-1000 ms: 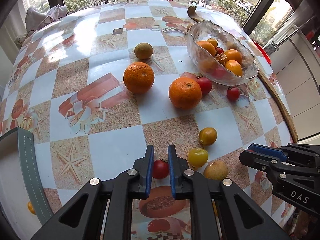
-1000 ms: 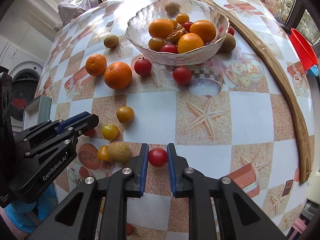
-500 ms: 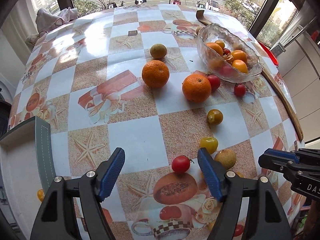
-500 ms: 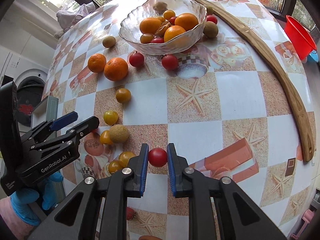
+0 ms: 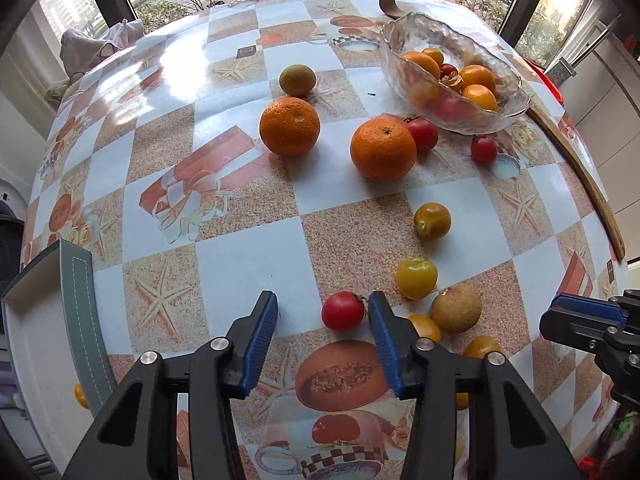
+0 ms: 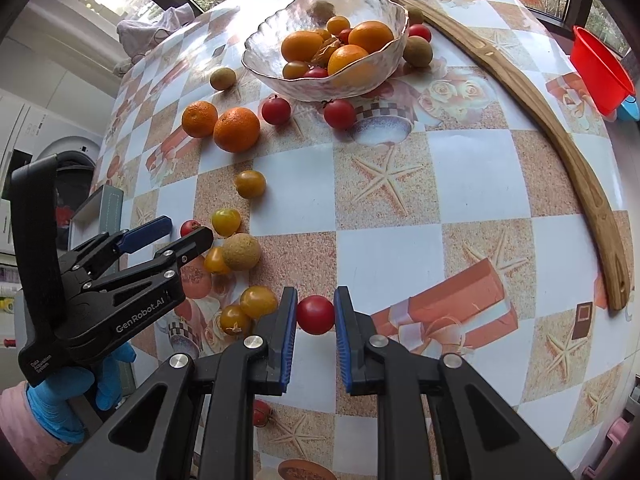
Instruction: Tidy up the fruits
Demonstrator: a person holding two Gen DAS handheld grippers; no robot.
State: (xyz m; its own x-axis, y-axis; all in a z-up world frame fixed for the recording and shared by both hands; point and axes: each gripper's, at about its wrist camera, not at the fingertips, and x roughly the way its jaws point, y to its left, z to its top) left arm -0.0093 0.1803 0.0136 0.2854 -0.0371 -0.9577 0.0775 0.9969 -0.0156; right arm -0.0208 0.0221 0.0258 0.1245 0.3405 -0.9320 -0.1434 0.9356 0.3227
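A glass bowl (image 5: 508, 110) (image 6: 264, 70) holds oranges and small tomatoes at the far side of the table. My left gripper (image 5: 322, 322) is open around a red cherry tomato (image 5: 343, 311) that lies on the table close to the right finger. My right gripper (image 6: 316, 314) is shut on another red cherry tomato (image 6: 316, 314), held above the table. Two oranges (image 5: 290, 126) (image 5: 383, 149), red tomatoes (image 5: 422, 134) (image 5: 483, 149) and several yellow tomatoes (image 5: 416, 279) lie loose between the grippers and the bowl.
A brown round fruit (image 5: 456, 308) and a green-brown one (image 5: 297, 79) lie on the table. A curved wooden strip (image 6: 560, 128) runs along the right edge. A red funnel (image 6: 598, 70) sits beyond it. A grey-edged box (image 5: 76, 312) stands at the left.
My left gripper opened, letting the red tomato rest on the table, then narrowed around it again. My right gripper stayed shut on its tomato and drew back from the bowl.
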